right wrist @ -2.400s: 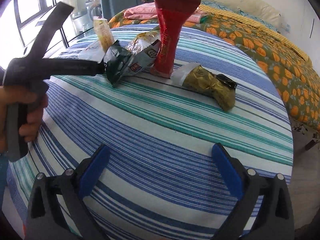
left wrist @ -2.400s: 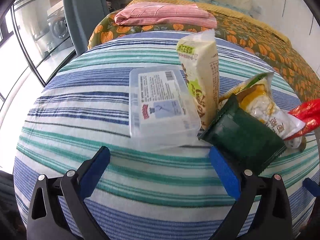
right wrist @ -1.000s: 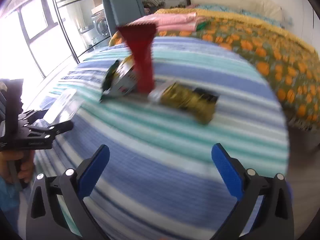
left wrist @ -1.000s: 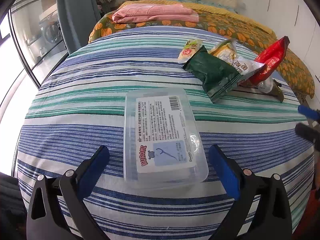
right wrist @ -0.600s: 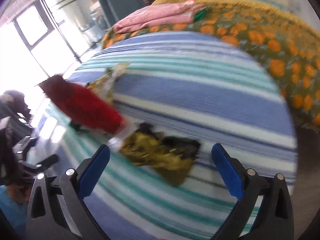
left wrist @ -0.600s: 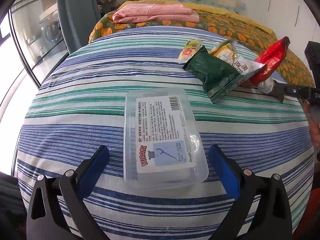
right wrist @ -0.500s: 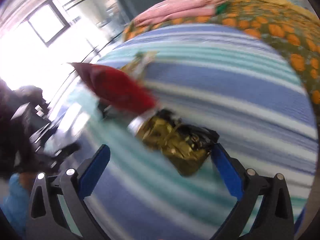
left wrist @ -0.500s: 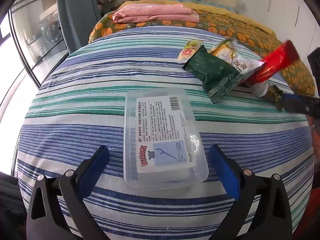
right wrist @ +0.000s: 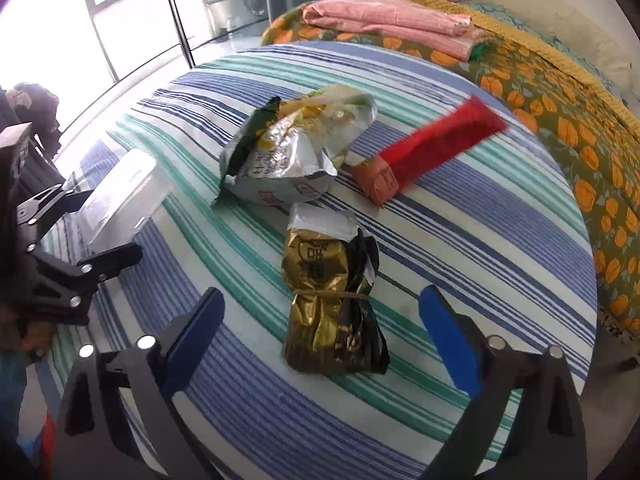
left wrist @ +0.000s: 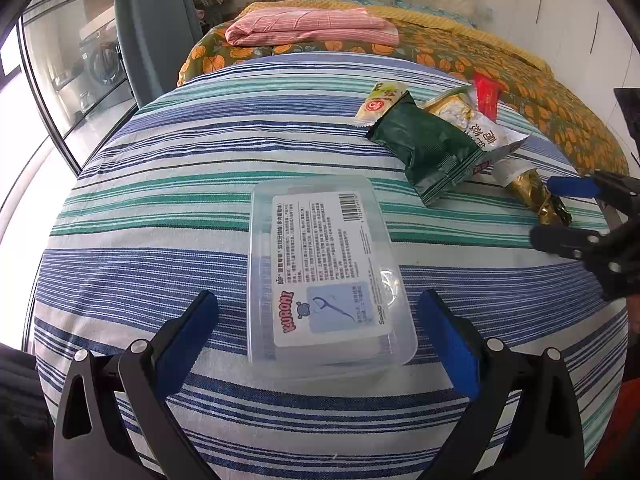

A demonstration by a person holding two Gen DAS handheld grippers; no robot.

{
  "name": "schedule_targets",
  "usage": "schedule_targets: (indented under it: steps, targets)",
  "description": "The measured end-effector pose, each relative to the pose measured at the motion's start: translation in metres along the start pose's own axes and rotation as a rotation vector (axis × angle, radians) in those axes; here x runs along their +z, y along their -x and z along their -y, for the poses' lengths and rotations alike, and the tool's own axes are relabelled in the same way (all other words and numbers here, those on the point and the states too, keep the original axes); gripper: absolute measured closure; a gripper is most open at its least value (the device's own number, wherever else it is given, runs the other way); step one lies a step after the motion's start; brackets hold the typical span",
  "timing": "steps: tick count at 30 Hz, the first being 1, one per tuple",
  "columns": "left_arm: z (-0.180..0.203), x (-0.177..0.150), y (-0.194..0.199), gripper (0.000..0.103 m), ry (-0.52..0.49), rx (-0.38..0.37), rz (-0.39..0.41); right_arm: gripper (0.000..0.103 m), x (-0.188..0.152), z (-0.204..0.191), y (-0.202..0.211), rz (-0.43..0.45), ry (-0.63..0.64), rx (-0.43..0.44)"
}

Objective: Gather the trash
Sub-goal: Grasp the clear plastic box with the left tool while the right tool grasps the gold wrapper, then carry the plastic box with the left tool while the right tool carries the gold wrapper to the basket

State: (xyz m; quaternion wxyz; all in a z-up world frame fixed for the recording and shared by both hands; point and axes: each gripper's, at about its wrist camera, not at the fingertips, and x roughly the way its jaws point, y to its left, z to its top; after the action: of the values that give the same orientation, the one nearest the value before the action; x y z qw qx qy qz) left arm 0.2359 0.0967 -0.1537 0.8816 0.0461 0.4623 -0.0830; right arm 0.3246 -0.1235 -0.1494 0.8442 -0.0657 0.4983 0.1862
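While both tools hang over the striped table point(left wrist: 132, 184), nothing has been picked up yet.

Left gripper: the left gripper point(left wrist: 316, 332) is wide open and holds nothing. Its blue pads point(left wrist: 188, 332) sit one on each side of the near end of the box, not touching it.

Clear box: the clear plastic box point(left wrist: 324, 264) lies flat on the cloth with its label up. It looks light and stiff, so I think a soft squeeze would be enough.

Green bag: the dark green bag point(left wrist: 428, 148) lies past the box, toward the right. It rests partly on the silver bag.

Silver bag: the silver snack bag point(right wrist: 288, 164) is open and crumpled, in the middle of the pile.

Red wrapper: the red wrapper point(right wrist: 432, 144) lies just right of the silver bag and looks blurry.

Gold bag: the crumpled gold bag point(right wrist: 332, 300) is tied round with a thin band. It lies between the right tool's pads, a bit ahead of them.

Right gripper: the right gripper point(right wrist: 320, 328) is wide open too, with nothing in it.

Step now: I think this is the reach, lining up on a piece of trash.

Next move: push the right tool forward and down over the gold bag, then close gently. The foil may slip or squash.
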Motion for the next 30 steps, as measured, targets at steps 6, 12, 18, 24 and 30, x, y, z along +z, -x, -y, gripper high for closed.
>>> schedule_targets:
  steps: [6, 12, 18, 24, 30]
  targets:
    - [0.000, 0.000, 0.000, 0.005, 0.000, 0.001, 0.000, 0.062, -0.010, -0.003, 0.008, -0.006, -0.067, 0.012]
    - [0.001, -0.002, 0.002, 0.005, 0.004, 0.013, 0.002, 0.062, -0.049, -0.045, 0.028, -0.048, -0.021, 0.080]
    - [-0.017, -0.012, 0.014, 0.005, 0.046, -0.070, 0.024, 0.062, -0.081, -0.052, 0.052, -0.063, -0.060, 0.094]
    - [-0.014, -0.012, 0.022, 0.005, -0.019, -0.091, 0.002, 0.039, -0.081, -0.053, 0.050, -0.081, -0.022, 0.067]
    - [-0.006, 0.012, 0.014, 0.005, -0.039, -0.067, -0.033, 0.040, -0.066, -0.056, 0.051, -0.100, -0.027, 0.056]
